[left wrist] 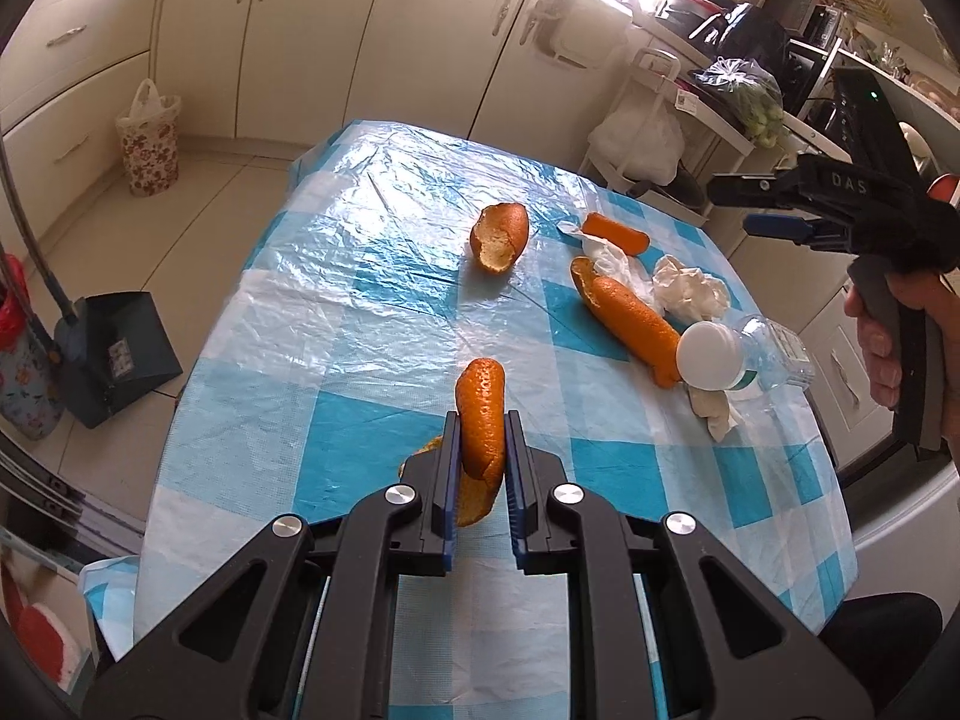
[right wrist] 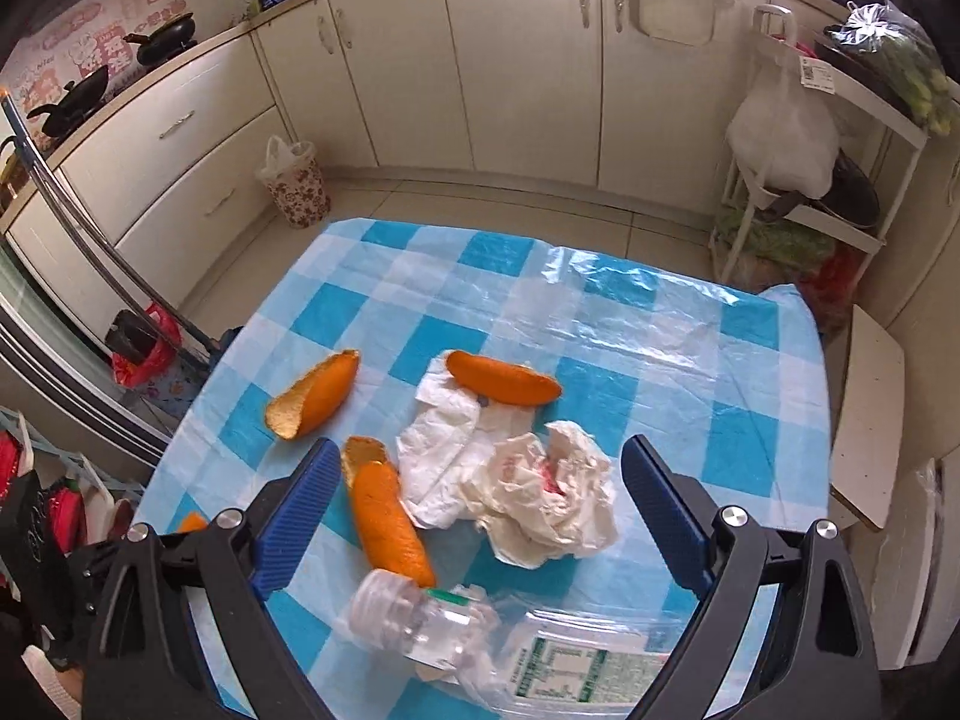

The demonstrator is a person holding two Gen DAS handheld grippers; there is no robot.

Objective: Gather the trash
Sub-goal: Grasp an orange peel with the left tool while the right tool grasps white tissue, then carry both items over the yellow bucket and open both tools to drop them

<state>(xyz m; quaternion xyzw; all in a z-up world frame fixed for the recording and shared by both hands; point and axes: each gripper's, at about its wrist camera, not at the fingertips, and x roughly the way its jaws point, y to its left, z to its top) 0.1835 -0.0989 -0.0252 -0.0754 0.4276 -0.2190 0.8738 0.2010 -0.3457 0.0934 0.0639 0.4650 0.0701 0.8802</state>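
- Clamping down now, the left gripper (left wrist: 480, 438) has a curled orange peel strip (left wrist: 480, 420) pinched upright between its blue pads, raised over the checked tablecloth (left wrist: 312, 420); the strip's lower end is hidden behind the left pad.
- Over in the right wrist view, the right gripper (right wrist: 474, 480) stands spread wide with nothing held, above crumpled tissue (right wrist: 540, 498) that lies on the cloth.
- Seen from the left wrist, that gripper's body carries the raised letters "DAS", and a person's hand (left wrist: 900, 336) wraps its handle, cut off at the frame edge.
- A clear plastic bottle (right wrist: 480, 648) lies on its side nearest the right camera; its label has green print, too blurred to read.
- Three more peel pieces rest on the cloth: a long one (right wrist: 387, 522) touching the tissue, one (right wrist: 501, 381) lying across the tissue's far end, and one (right wrist: 315, 396) apart to the left.
- A floral bin (right wrist: 297, 192) lined with a white bag stands on the floor by the cabinets.
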